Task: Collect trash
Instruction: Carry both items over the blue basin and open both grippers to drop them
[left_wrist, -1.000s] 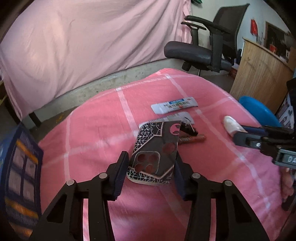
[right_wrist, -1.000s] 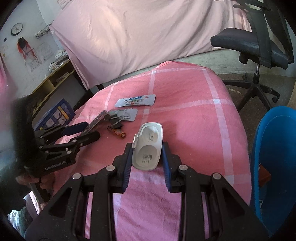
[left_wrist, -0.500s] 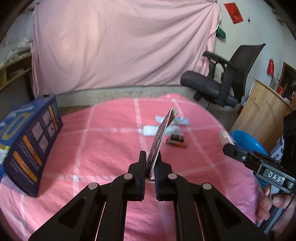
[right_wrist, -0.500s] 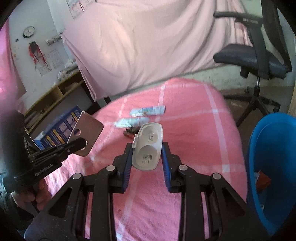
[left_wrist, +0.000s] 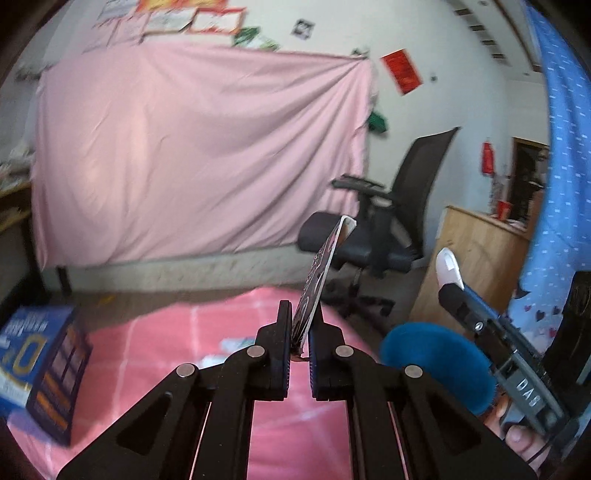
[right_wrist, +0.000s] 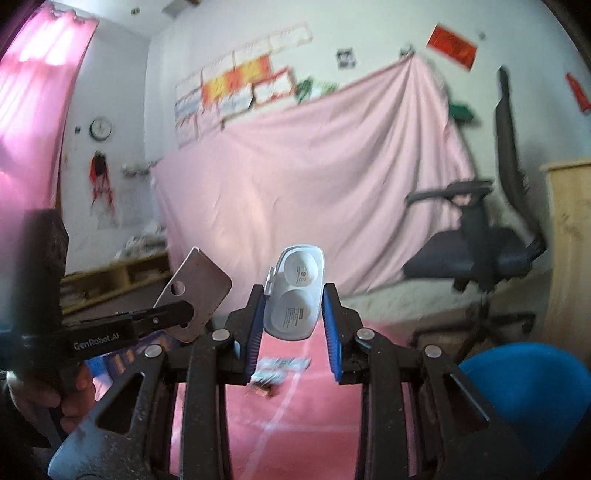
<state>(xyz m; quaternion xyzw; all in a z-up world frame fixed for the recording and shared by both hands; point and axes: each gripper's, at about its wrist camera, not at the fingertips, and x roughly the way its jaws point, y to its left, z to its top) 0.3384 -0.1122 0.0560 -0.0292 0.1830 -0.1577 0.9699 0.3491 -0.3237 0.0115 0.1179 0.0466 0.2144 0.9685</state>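
Phone case (left_wrist: 320, 280) is edge-on btwn the left gripper's (left_wrist: 298, 343) fingers, so its pattern is mostly unreadable; bottom end hidden behind the finger pads. In the right wrist view its lower corner sits behind the left fingers (right_wrist: 168, 317). White plastic case (right_wrist: 293, 293): label print too small to read, lower sides covered by the right gripper's (right_wrist: 293, 332) blue pads. Litter on the pink bedspread (right_wrist: 295, 417) below the right fingers (right_wrist: 255, 332) is blurred; wrapper (right_wrist: 282, 363) and a small brown item (right_wrist: 263, 389) can't be ID'd. Blue bin (right_wrist: 524, 391), right of those fingers, is cut by the frame edge, inside not visible. Blue box (left_wrist: 40, 373), left of the left fingers, blurred, text partly cut off.
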